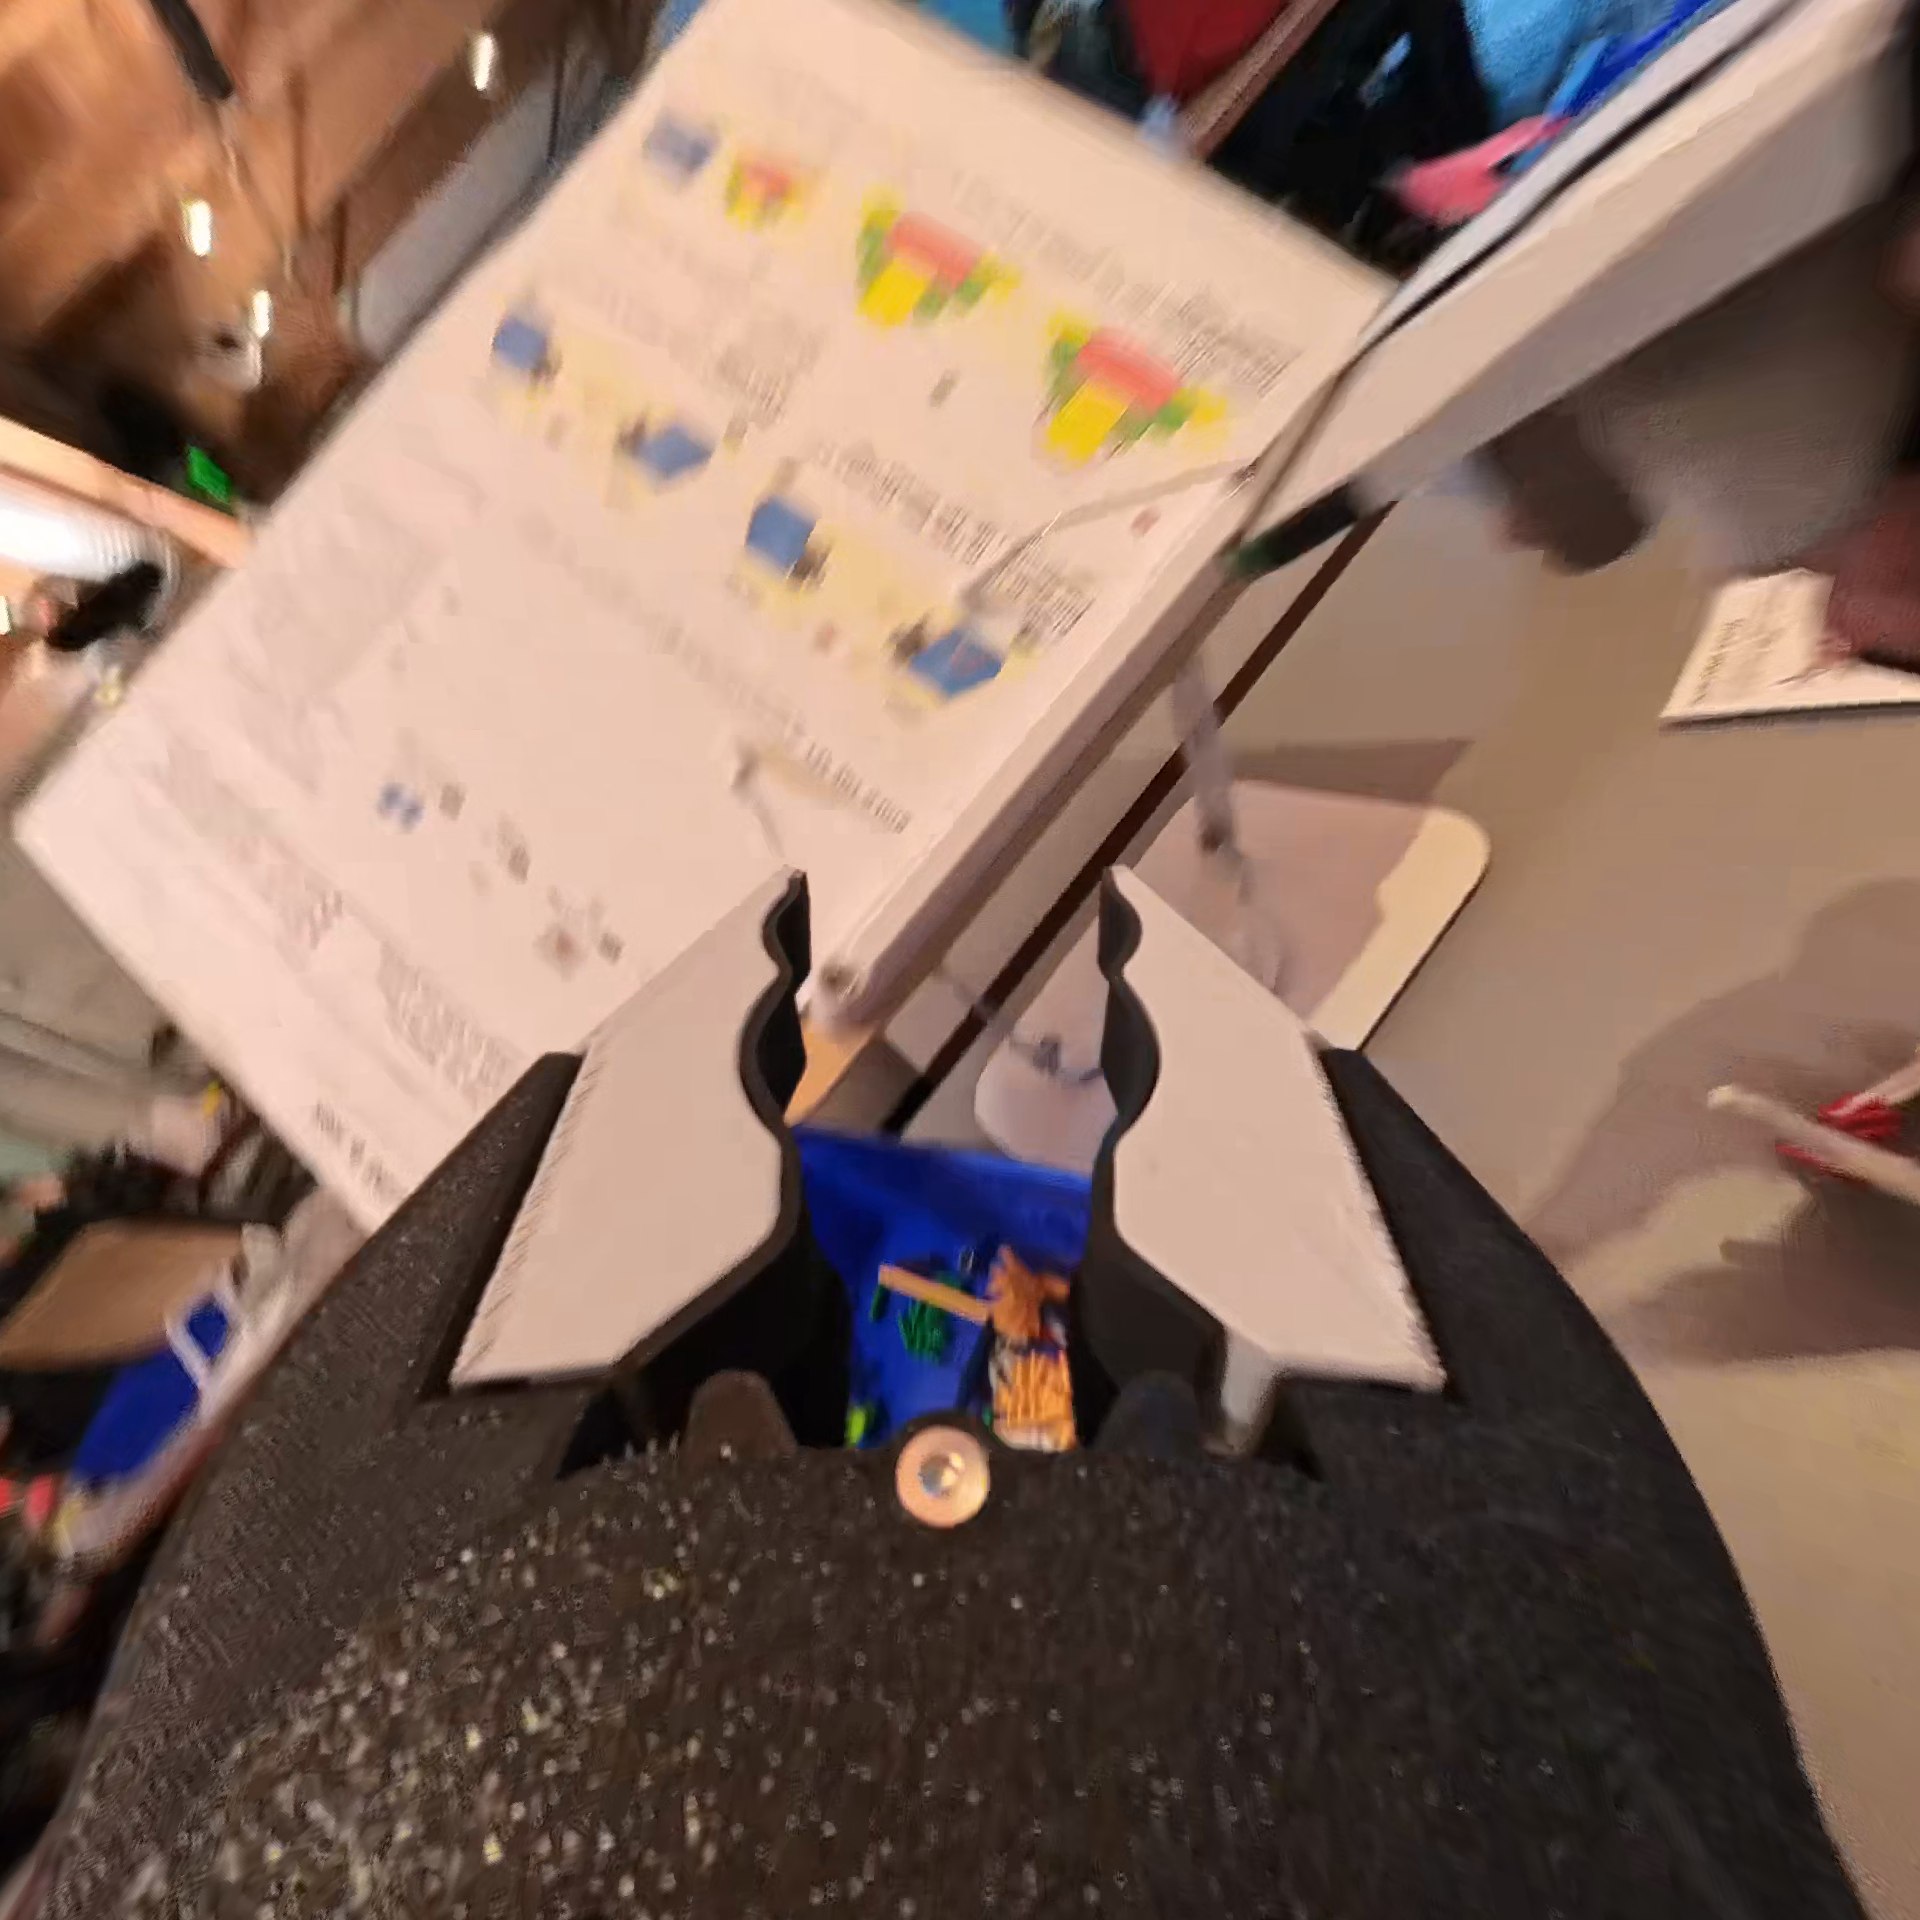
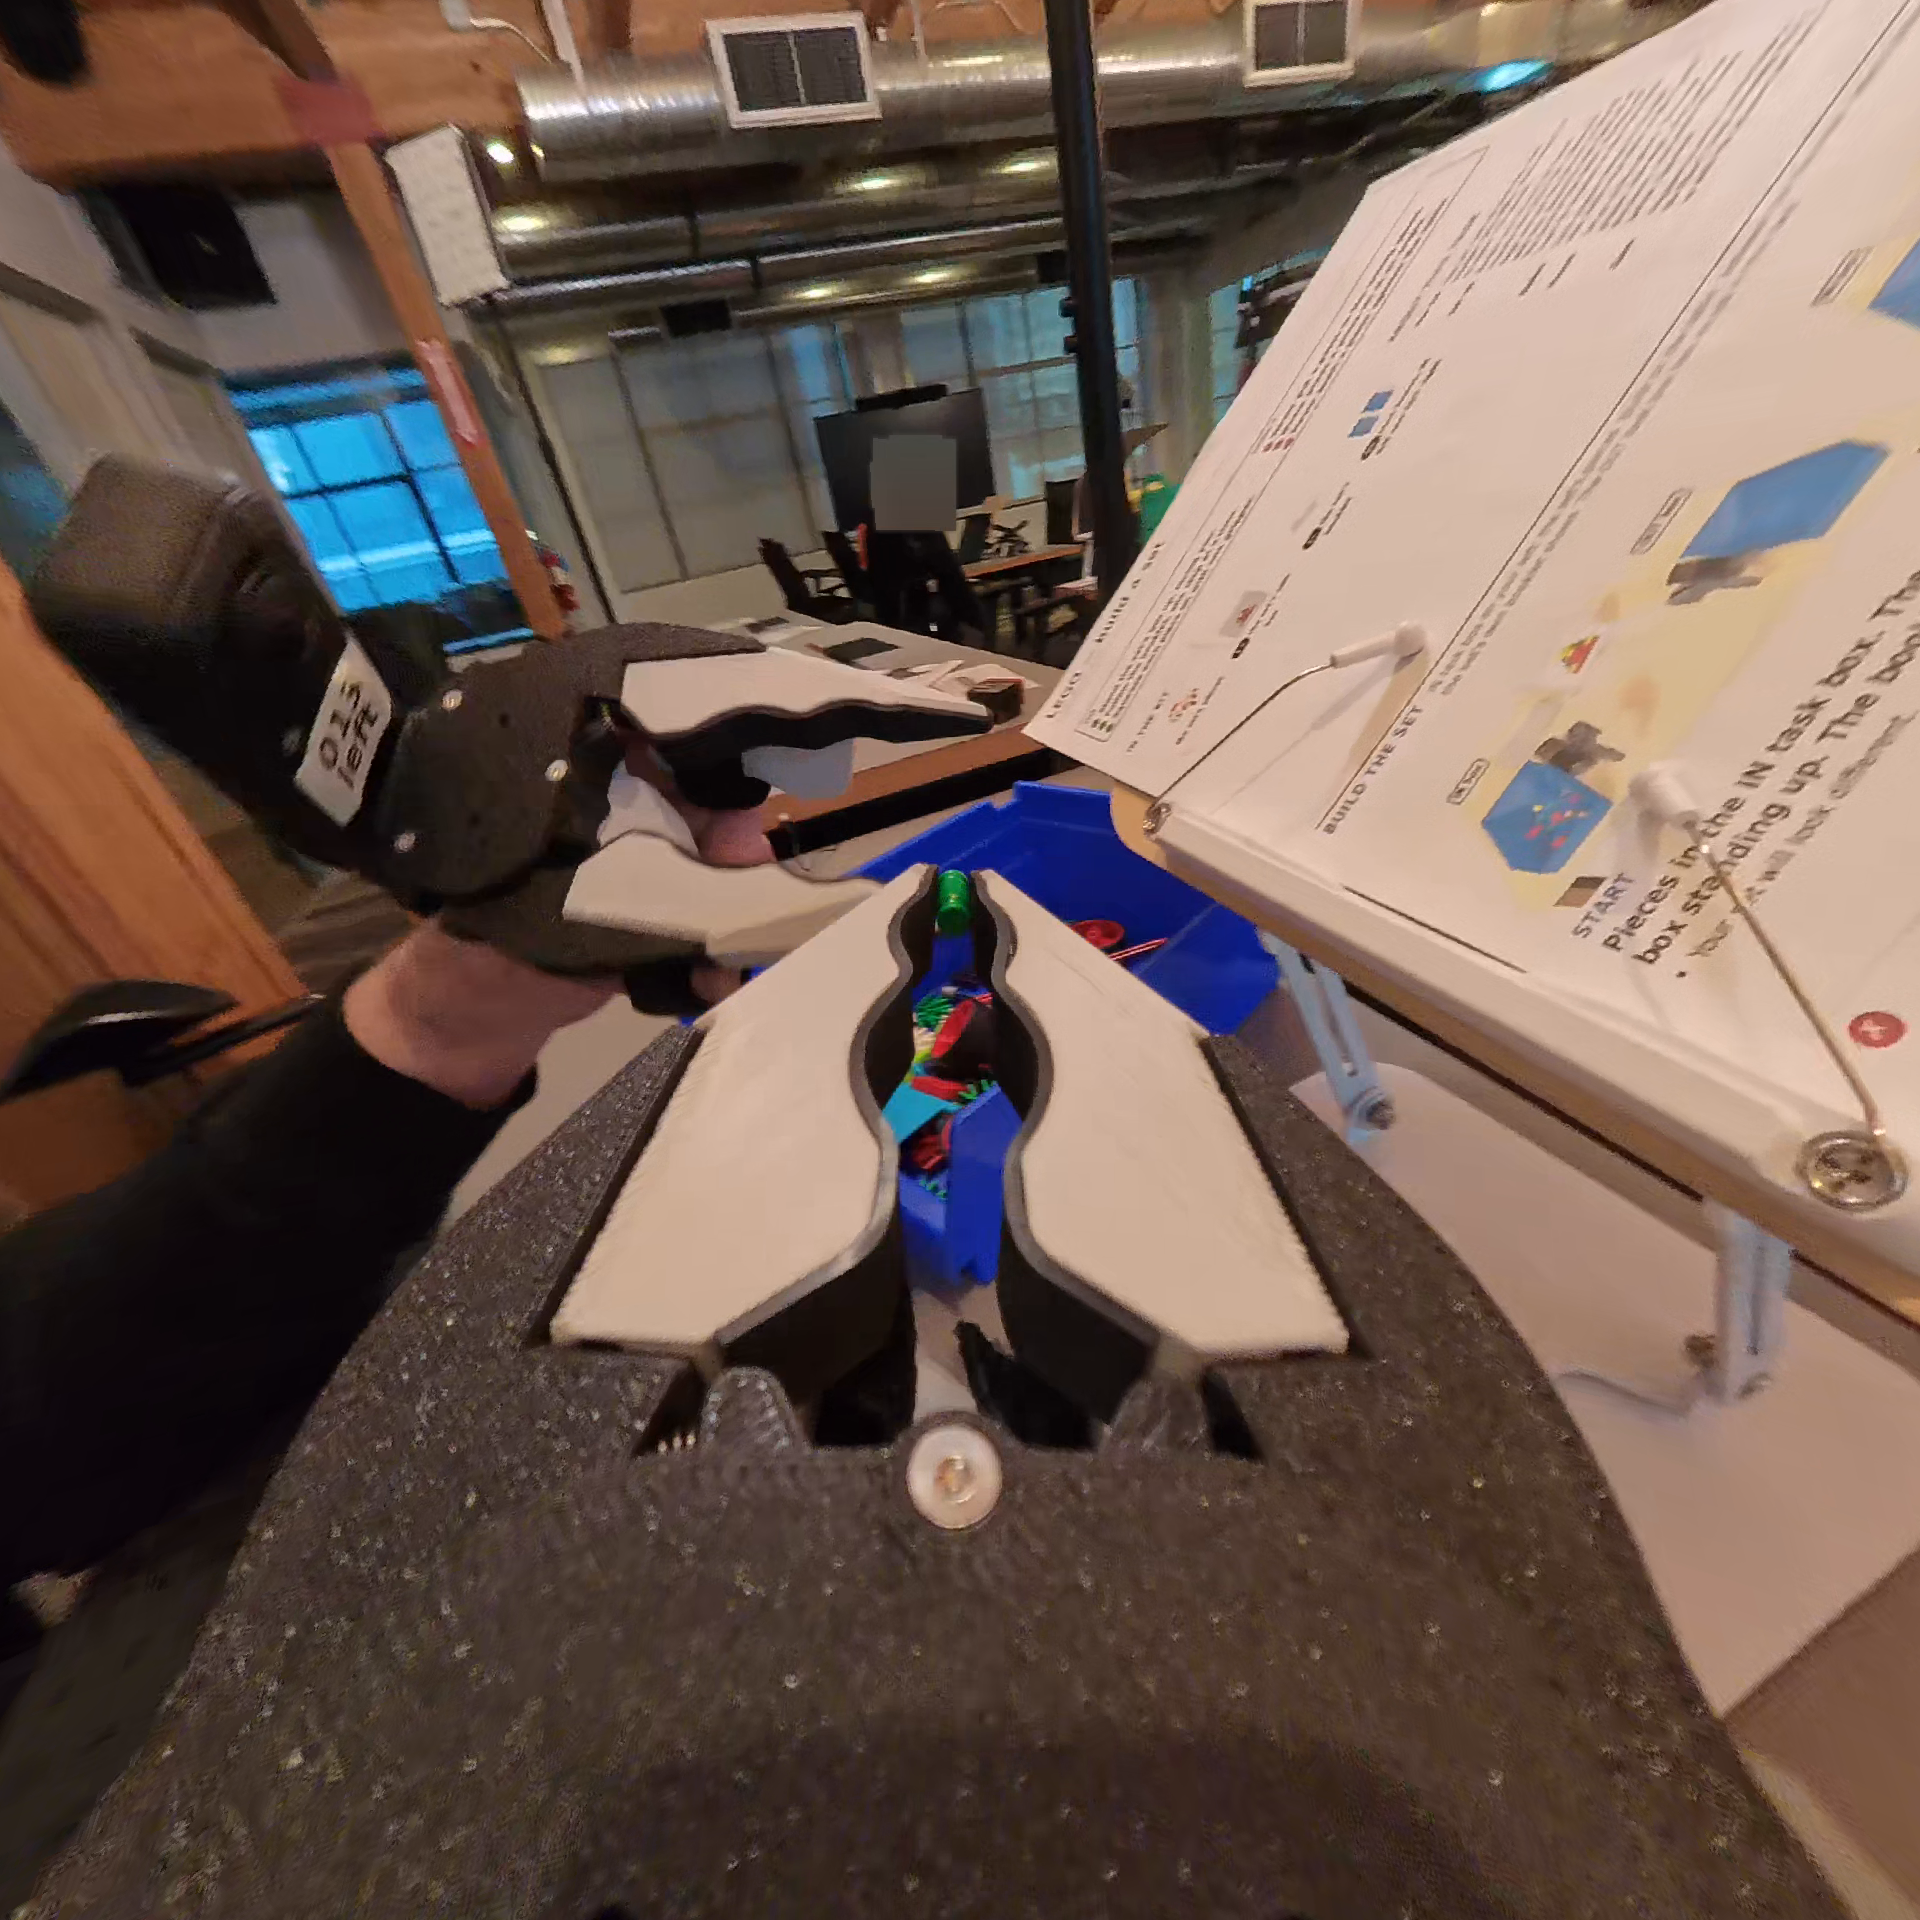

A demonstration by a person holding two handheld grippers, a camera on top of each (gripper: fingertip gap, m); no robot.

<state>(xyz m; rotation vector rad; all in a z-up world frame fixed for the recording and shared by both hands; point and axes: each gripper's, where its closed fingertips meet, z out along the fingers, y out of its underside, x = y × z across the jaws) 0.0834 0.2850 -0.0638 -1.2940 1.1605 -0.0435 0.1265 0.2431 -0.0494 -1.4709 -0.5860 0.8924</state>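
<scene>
right gripper (image 2: 954,896): hovering over the blue bin (image 2: 1049,831), jaws nearly closed and pinching a small green piece (image 2: 952,894) at the tips.
left gripper (image 1: 951,914): standing wide open, gripping nothing, above the bin.
blue bin: sitting below the instruction board (image 2: 1558,582), still holding mixed coloured pieces (image 2: 935,1081).
progress: no built assembly showing.

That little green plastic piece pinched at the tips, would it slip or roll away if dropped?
The small green plastic piece looks hard and glossy, so probably slippery in the right gripper, which holds it only at the very tips. It seems rounded, so it might roll. Over the blue plastic bin, it would likely land inside.
</scene>
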